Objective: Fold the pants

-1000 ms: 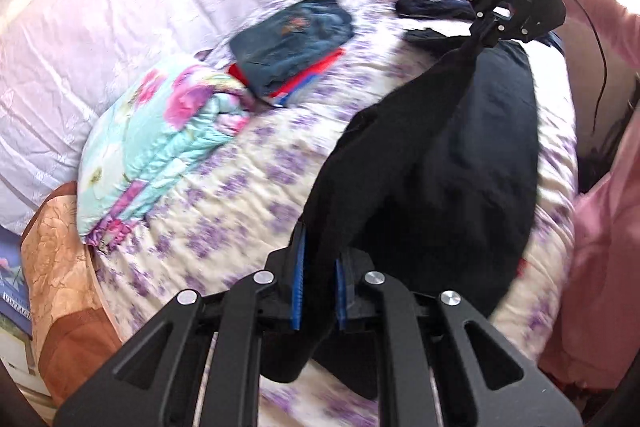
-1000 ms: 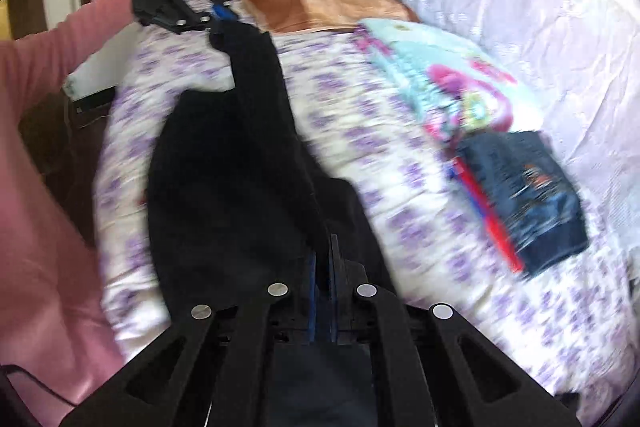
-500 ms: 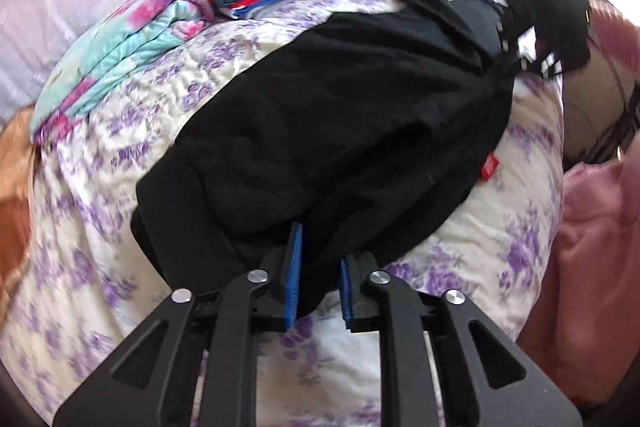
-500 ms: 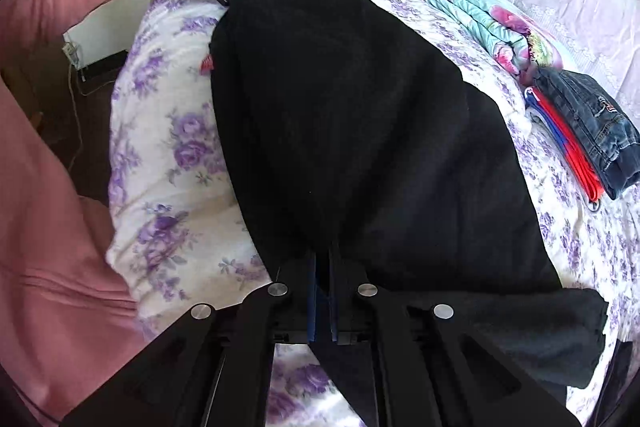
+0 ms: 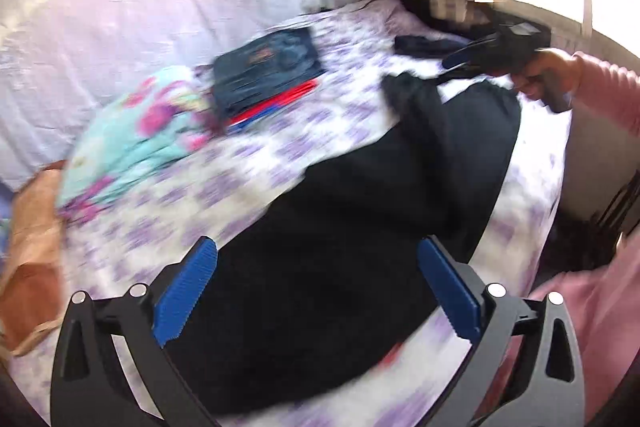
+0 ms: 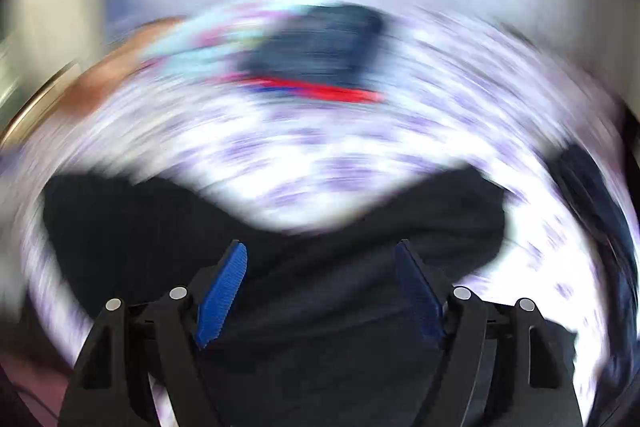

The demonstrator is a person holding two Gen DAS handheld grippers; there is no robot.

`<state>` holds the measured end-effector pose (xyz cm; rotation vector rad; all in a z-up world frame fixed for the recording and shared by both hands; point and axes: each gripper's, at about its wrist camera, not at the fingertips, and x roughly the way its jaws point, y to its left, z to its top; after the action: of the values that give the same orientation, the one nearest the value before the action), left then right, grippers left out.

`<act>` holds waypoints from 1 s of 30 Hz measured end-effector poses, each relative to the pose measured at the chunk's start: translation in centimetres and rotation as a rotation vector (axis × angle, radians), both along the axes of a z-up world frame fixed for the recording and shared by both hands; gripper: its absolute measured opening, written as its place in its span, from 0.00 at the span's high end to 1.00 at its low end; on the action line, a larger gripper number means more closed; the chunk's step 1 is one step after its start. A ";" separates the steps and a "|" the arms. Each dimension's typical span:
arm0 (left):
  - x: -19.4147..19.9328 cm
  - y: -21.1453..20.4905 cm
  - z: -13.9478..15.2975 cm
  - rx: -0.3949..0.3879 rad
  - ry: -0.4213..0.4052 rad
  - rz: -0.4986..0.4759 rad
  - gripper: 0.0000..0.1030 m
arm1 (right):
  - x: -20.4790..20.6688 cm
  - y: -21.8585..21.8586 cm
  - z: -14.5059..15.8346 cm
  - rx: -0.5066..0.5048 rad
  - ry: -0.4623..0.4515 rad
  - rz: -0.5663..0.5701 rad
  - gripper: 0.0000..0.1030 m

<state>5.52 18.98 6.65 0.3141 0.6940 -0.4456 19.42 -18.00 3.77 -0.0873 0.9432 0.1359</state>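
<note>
The black pants [image 5: 360,227] lie spread along the near side of the flowered bed [image 5: 248,187]. My left gripper [image 5: 316,291] hovers over one end of them, its jaws opening wide, blue pads [image 5: 186,291] apart and pressing on nothing. In the right wrist view, heavily blurred, my right gripper [image 6: 320,291] is above the black pants [image 6: 280,267], jaws also opening, with cloth below but not pinched. From the left wrist view the right gripper [image 5: 460,61] shows at the far end of the pants, held by a hand in a pink sleeve.
A folded stack of jeans over red and blue cloth [image 5: 268,67] lies toward the wall, next to a turquoise flowered quilt [image 5: 132,139]. Another dark garment [image 5: 424,45] lies near the curtain. An orange pillow [image 5: 32,267] sits at the left. Pink clothing of the person [image 5: 592,307] is on the right.
Both grippers have let go of the pants, which now lie on the bed. Both have swung and pulled back; the right wrist view has rolled sharply.
</note>
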 end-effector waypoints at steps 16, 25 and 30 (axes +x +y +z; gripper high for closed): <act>13.8 -16.0 -12.7 -0.227 0.523 -0.085 0.36 | 18.7 -8.1 -9.5 -0.010 0.295 -0.455 0.36; 12.9 -17.2 -12.6 -0.203 0.519 -0.151 0.48 | 16.4 -10.2 -7.4 0.043 0.234 -0.426 0.92; 12.4 -18.5 -11.1 -0.229 0.523 -0.196 0.73 | 10.1 -13.7 -0.3 0.264 0.035 -0.377 0.92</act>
<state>17.90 0.50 -4.43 0.0435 1.1150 -0.8019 29.51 -31.70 3.48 0.3367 0.9537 -0.0876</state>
